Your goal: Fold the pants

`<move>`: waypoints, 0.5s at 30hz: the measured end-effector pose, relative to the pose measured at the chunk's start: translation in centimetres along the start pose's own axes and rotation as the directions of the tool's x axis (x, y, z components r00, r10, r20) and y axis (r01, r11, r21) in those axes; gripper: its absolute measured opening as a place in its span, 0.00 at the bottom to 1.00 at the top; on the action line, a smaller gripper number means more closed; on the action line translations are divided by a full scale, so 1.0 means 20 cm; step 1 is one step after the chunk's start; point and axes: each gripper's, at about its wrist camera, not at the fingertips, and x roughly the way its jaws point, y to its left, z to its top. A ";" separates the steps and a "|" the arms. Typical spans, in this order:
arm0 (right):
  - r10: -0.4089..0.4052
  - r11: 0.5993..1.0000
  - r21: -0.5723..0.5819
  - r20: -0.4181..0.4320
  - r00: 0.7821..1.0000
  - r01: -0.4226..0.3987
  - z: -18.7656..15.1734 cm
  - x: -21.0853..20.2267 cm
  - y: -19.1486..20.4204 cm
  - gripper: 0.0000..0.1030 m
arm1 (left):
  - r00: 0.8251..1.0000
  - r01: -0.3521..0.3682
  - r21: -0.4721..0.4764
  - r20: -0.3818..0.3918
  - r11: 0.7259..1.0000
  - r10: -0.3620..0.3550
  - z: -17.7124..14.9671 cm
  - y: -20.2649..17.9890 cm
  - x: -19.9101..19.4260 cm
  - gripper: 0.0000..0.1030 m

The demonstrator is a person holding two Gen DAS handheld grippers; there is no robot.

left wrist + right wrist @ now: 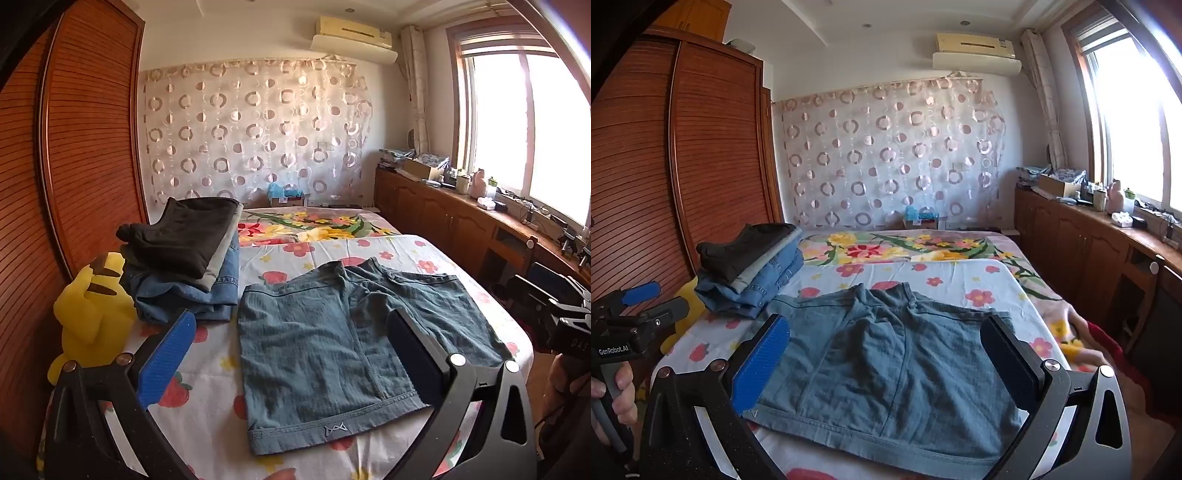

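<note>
A pair of teal-blue shorts [325, 347] lies flat on the flowered bed sheet [218, 391], waistband toward me, legs pointing away. It also shows in the right wrist view [886, 362]. My left gripper [291, 325] is open and empty, held above the near left part of the shorts. My right gripper [886, 332] is open and empty, held above the near edge of the shorts. The left gripper also shows at the left of the right wrist view [641, 302], held in a hand.
A stack of folded pants [184, 258] sits on the bed at the far left, next to a yellow plush toy [92, 314]. A wooden wardrobe [74, 147] stands on the left. A low wooden cabinet [461, 218] with clutter runs under the window at right.
</note>
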 end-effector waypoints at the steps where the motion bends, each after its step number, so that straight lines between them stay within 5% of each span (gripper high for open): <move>1: 0.004 1.000 0.002 0.012 1.000 -0.004 0.00 0.00 0.00 1.00 | 1.000 0.000 -0.004 0.001 1.000 0.000 0.00 0.00 0.00 1.00; 15: 0.008 1.000 0.017 0.017 1.000 -0.008 0.00 -0.01 0.00 1.00 | 1.000 -0.002 -0.003 0.004 1.000 0.002 0.00 0.00 0.00 1.00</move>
